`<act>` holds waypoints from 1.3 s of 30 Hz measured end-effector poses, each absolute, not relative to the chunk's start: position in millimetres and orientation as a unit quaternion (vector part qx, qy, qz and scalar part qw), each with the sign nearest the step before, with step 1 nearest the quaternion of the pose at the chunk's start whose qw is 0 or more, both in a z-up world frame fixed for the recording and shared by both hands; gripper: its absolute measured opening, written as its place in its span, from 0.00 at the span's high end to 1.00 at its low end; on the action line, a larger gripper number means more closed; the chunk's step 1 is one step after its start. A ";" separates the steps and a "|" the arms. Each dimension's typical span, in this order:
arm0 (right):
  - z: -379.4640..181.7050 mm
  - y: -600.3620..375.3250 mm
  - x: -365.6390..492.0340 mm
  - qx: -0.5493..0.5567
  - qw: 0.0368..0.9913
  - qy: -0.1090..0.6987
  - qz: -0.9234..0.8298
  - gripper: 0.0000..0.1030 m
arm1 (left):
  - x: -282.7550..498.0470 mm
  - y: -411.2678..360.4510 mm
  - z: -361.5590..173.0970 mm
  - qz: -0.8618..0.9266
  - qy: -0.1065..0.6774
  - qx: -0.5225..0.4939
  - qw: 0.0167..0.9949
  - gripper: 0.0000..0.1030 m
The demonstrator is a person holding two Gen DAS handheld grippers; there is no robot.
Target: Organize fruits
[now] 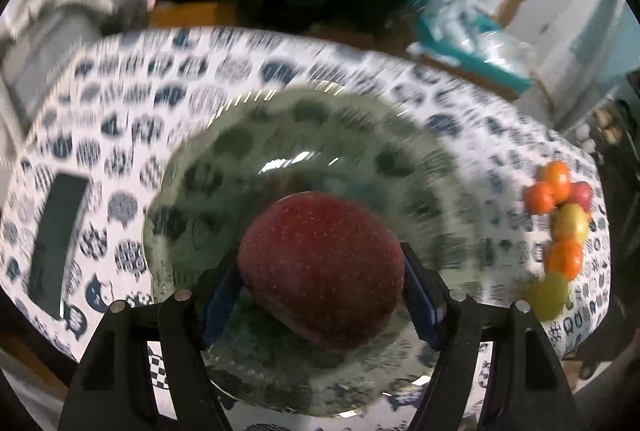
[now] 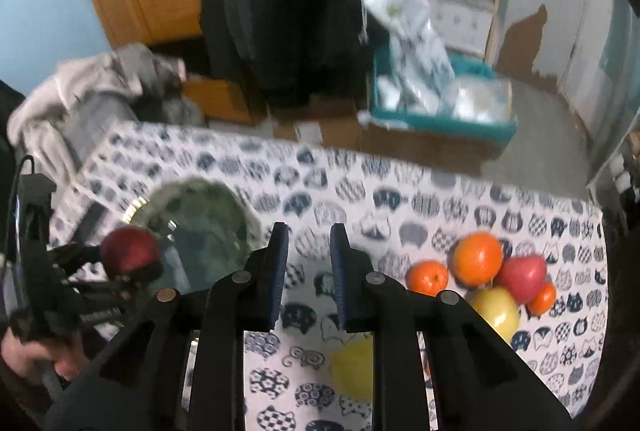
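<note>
My left gripper (image 1: 322,271) pinches a red apple (image 1: 320,267) over the glass plate (image 1: 240,135).

The apple sits tight between both fingers, just above the plate on the cat tablecloth (image 2: 360,191). My right gripper (image 2: 308,271) holds nothing, its fingers a little apart. To its right lie oranges (image 2: 476,257), a pink apple (image 2: 520,277) and a yellow apple (image 2: 496,309).

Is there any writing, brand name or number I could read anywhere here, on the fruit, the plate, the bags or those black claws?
None can be read.
The left gripper, seen from the right wrist, has faint pale marks on its frame, too blurred to read.
The silvery bags in the teal bin show a small greenish mark, unreadable.
The tablecloth bears only cat-face patterns, no words.
The red apple carries no sticker.
</note>
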State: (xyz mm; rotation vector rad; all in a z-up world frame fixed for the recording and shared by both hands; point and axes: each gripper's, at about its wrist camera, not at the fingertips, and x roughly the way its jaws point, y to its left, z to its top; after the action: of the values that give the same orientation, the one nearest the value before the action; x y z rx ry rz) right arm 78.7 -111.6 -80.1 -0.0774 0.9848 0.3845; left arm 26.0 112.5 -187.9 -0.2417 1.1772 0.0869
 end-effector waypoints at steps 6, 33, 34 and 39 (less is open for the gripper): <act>-111.9 -119.0 90.6 -0.005 0.834 0.525 0.169 0.68 | 31.7 115.6 -212.6 0.053 0.583 -0.105 0.804 0.27; -109.1 -232.3 77.5 0.038 0.854 0.515 0.067 0.35 | 46.2 22.6 -148.9 -0.009 0.526 -0.046 0.850 0.17; -109.1 -238.0 77.1 0.042 0.854 0.515 0.063 0.34 | 47.9 16.0 -147.6 -0.015 0.525 -0.044 0.850 0.17; -111.9 -274.0 72.6 0.062 0.855 0.514 0.030 0.34 | 52.4 -14.4 -145.3 -0.040 0.525 -0.031 0.850 0.17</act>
State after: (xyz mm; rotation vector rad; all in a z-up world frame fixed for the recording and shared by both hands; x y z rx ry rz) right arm 72.6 -274.0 -111.9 0.1297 1.0804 0.0628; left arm 52.4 -14.4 -145.3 -0.0645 1.1049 -0.0851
